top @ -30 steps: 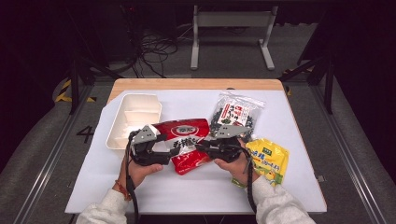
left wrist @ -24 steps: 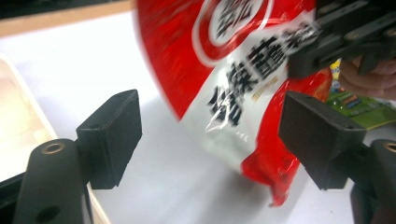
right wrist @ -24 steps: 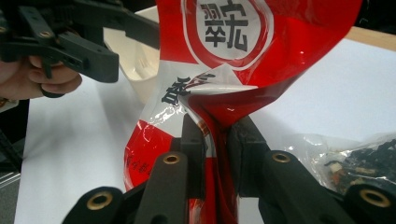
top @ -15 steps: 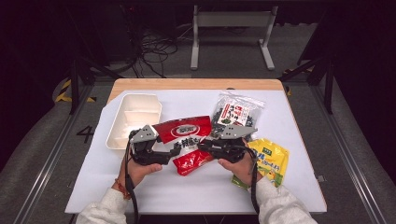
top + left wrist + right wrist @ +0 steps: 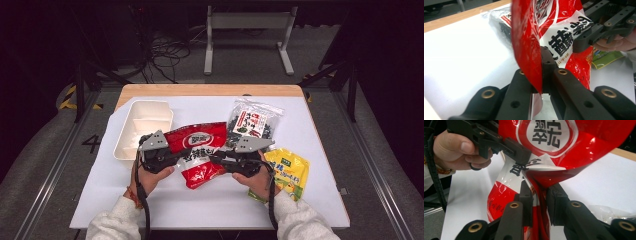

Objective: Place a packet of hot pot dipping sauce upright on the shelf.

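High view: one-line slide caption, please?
Both grippers, left and right, pinch the red snack bag above the white table.

- Dark room, light falls mainly on the surface (image 5: 310, 200): white sheet over wood top.
- Grey floor (image 5: 45, 165) w/ yellow-black tape (image 5: 67, 102).
- Cables (image 5: 162, 52) on floor behind.
- Grey metal stand (image 5: 247, 30) at back.

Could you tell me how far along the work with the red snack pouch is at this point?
Done: the red plastic snack pouch is lifted off the white table cover, with the right gripper clamped on one side. In hand: the left gripper has just been closing its jaws on the opposite edge. Left: the pouch looks unopened, and the white rectangular tray looks empty, so opening and emptying probably remain.
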`<state>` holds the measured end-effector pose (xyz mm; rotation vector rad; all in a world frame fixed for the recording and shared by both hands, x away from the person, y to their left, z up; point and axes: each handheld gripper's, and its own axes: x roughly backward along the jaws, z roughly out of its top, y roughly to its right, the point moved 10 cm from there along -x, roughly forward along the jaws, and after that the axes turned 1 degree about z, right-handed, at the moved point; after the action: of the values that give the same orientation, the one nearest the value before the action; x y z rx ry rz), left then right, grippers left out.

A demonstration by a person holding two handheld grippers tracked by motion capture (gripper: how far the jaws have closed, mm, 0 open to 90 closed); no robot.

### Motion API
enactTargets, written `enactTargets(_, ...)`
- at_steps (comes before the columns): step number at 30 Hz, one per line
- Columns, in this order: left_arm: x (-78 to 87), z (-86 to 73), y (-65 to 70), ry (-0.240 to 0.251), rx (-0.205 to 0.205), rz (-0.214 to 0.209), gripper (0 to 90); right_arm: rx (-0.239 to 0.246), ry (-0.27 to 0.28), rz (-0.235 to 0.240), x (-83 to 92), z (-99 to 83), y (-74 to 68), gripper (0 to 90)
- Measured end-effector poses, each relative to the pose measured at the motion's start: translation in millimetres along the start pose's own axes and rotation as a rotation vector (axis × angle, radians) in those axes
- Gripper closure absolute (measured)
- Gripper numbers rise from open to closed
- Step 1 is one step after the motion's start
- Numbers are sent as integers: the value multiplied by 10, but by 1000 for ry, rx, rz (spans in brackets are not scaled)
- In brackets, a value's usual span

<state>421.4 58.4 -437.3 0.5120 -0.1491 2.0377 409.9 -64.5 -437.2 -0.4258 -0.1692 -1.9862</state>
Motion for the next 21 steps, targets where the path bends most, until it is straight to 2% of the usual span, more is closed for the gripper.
enactTargets(1, -9, 19, 11, 12, 5, -14, 796, 2, 4, 2, 7, 7, -4, 752)
enactTargets(2, -25, 35, 27, 13, 8, -21, 720, -2, 8, 8, 11, 11, -9, 753)
enactTargets(4, -63, 68, 80, 3, -23, -35, 742, -2, 9, 27, 3, 10, -46, 752)
enactTargets(5, -84, 105, 86, 8, -31, -35, 739, 10, 4, 19, -8, 9, -67, 752)
enactTargets(7, -85, 113, 65, 7, -34, -25, 774, 12, 3, 10, -9, 11, -63, 752)
enactTargets(8, -87, 112, 55, 5, -27, -24, 820, 10, 6, 14, 0, 15, -60, 752)
enactTargets(10, -86, 118, 59, 11, -25, -34, 878, 13, 6, 13, 14, 17, -56, 752)
enactTargets(14, -70, 140, 75, 15, -52, -11, 900, 17, 6, 1, 15, 19, -54, 742)
enactTargets(18, -25, 163, 85, 35, -57, -21, 900, 10, -13, -29, 13, -5, -21, 642)
enactTargets(19, -19, 167, 83, 38, -68, -18, 900, -1, -22, -34, 29, -17, -18, 616)
enactTargets(21, -4, 177, 87, 35, -83, -9, 900, 9, -34, -43, 39, -30, -16, 602)
